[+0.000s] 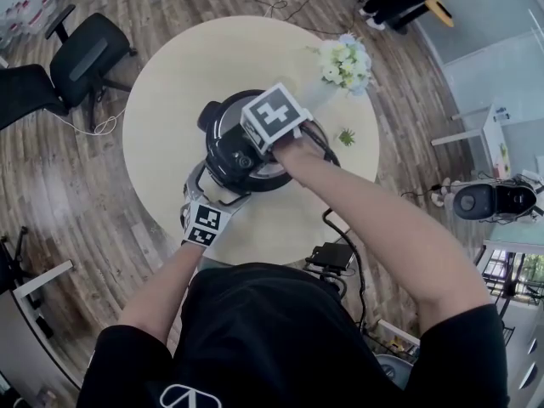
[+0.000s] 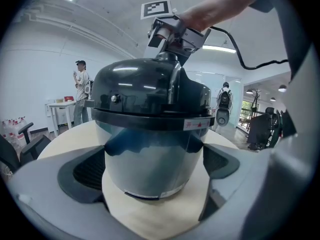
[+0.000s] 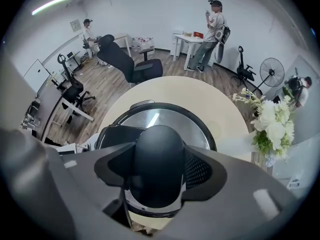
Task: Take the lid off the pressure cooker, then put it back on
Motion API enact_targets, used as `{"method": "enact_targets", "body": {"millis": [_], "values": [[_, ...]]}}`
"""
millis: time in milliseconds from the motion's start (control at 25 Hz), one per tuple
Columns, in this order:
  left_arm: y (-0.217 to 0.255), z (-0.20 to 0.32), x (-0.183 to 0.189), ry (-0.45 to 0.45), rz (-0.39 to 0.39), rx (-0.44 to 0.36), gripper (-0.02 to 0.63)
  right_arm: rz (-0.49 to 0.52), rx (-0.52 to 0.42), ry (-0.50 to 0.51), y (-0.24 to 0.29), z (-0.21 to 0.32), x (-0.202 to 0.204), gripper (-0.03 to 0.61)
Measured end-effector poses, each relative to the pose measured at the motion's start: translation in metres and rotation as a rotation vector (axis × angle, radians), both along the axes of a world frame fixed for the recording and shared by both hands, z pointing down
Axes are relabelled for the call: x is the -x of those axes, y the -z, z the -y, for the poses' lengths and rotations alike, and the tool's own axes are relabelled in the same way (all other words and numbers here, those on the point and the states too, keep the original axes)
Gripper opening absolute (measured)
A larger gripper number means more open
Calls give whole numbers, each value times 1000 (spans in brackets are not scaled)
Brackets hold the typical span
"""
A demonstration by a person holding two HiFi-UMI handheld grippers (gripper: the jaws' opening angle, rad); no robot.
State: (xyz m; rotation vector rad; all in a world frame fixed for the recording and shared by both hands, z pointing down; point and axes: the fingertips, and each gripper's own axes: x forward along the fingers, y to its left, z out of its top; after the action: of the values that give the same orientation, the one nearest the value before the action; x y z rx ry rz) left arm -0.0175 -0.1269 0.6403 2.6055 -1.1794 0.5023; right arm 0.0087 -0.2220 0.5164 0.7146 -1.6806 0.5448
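**Scene.** The pressure cooker (image 1: 246,143) stands near the middle of a round table (image 1: 170,100), with its lid (image 2: 140,91) seated level on the pot (image 2: 150,159). No part of the removal looks begun.

**Grip.** My right gripper (image 3: 157,169) comes down from above, its pads clenched on either side of the black knob (image 3: 157,159) on top of the lid. My left gripper (image 2: 152,171) reaches in low from the side. Its jaws stand wide around the pot, and the pad tips appear to press the steel wall.

**Risks.**
- The knob is smooth and rounded, so my right pads could slide round it instead of turning the lid.
- My left pads meet a curved, polished wall at their tips only. If that brace slips, the pot would probably spin with the lid.
- If I pull up before the lid is unlocked, the whole cooker could lift or tip towards the flowers (image 1: 347,62) close by.

**Views compared.**
- The head view alone shows the table layout, but the marker cube (image 1: 274,116) hides my right grip.
- The right gripper view alone shows the pads on the knob.
- The left gripper view alone shows the seam where the lid meets the pot, and the label (image 2: 197,124) on the rim.
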Motion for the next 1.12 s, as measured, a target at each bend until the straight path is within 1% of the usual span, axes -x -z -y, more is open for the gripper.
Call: {"method": "enact_targets", "body": {"millis": [80,160,520,600,720,920,1040,1080,1120], "values": [[0,-1,0,-1,0,6,589,0,-5,38,2,-1,1,289],[2,-1,1,-5,1,5,589,-3,-8,100,2,-2,3,290],[-1,0,1,-8,0,2,589,-13,1,461,-1,-12,8,290],[0,0,1,-6,0,1,589,-13,11,508,0,-13,10,290],[0,0,1,-1,1,2,589,-26,24,527,0,-14,11,290],[0,3,-1,0,4,2,589,-6,17,526,-2,-11,9,288],[7,3,3,1,-7,14,586,26,27,479,-2,-9,11,286],[8,1,6,-2,-12,24,578,51,32,452,-2,-10,11,284],[9,-1,8,-9,-16,35,556,80,43,425,-2,-10,10,285]]}}
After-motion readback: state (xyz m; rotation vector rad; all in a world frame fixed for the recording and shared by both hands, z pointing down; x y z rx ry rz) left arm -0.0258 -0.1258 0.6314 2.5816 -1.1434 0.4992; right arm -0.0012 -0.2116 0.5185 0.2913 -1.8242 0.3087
